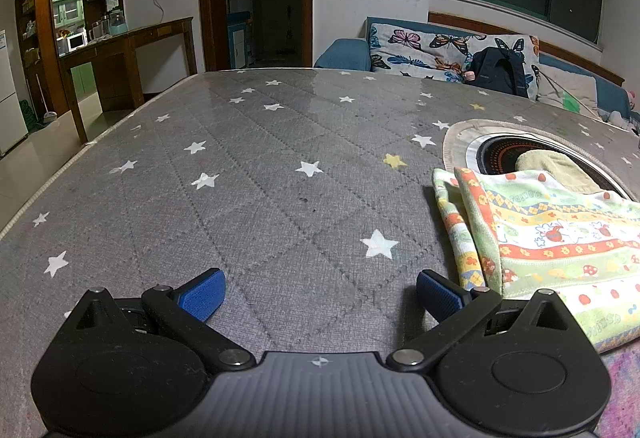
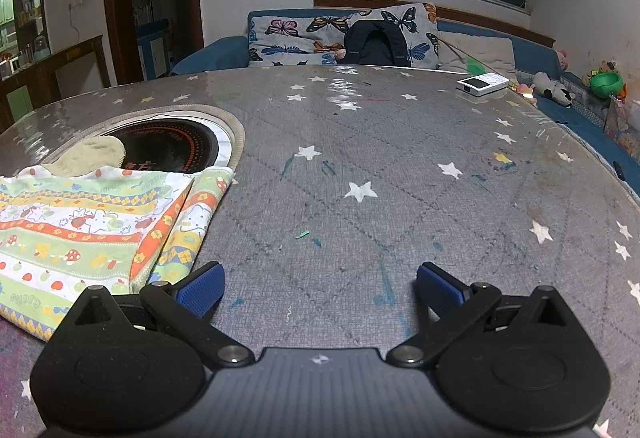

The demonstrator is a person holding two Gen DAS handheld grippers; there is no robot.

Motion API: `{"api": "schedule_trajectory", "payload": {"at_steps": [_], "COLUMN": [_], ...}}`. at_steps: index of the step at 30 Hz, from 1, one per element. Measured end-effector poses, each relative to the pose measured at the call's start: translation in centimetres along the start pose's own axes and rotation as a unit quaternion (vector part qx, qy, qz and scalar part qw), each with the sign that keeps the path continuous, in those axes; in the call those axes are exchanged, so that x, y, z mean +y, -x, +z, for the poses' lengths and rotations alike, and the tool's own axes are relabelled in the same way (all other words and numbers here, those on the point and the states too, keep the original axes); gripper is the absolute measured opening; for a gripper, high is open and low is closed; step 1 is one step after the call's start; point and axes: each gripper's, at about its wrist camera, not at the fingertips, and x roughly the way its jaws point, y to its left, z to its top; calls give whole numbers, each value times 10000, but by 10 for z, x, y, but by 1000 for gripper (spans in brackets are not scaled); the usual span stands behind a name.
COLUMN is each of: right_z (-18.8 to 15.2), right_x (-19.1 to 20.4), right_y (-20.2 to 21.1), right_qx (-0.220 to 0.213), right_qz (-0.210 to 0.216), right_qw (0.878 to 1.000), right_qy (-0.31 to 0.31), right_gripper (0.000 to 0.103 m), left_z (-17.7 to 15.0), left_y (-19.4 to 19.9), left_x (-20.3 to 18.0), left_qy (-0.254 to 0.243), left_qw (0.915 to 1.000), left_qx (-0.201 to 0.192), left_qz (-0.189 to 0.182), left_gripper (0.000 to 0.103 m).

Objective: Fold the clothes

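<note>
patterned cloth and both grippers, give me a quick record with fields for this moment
cloth: patterned cloth, folded, lying flat between the two grippers
surface: grey star-print table cover
behind cloth: round inset burner, cloth's far edge overlapping it
left gripper: open, holding nothing, cloth on its right
right gripper: open, holding nothing, cloth on its left
far edge: white device

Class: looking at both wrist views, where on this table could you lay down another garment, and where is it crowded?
Free: the star-patterned tablecloth left of the folded printed cloth, and the stretch between that cloth and the white device. Crowded: where the cloth overlaps the round cooktop.
</note>
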Motion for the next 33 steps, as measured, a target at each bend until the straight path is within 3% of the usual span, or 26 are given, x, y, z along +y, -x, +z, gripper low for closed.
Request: {"api": "schedule_trajectory", "payload": {"at_steps": [18, 33], "right_z": [-1, -1], "right_x": [2, 1], "right_y": [-2, -2], "right_qx": [-6, -4], "right_qz": [-12, -8], "right_qw": [10000, 10000], "right_qy": [13, 11], "right_gripper": [103, 103], "left_z": [0, 18], "left_y": [2, -22], "left_x": [6, 13], "left_qy": [65, 66], "left_qw": [10000, 10000], "left_qx": [-36, 2], "left_qz": [54, 63], "left_gripper": [103, 103]}}
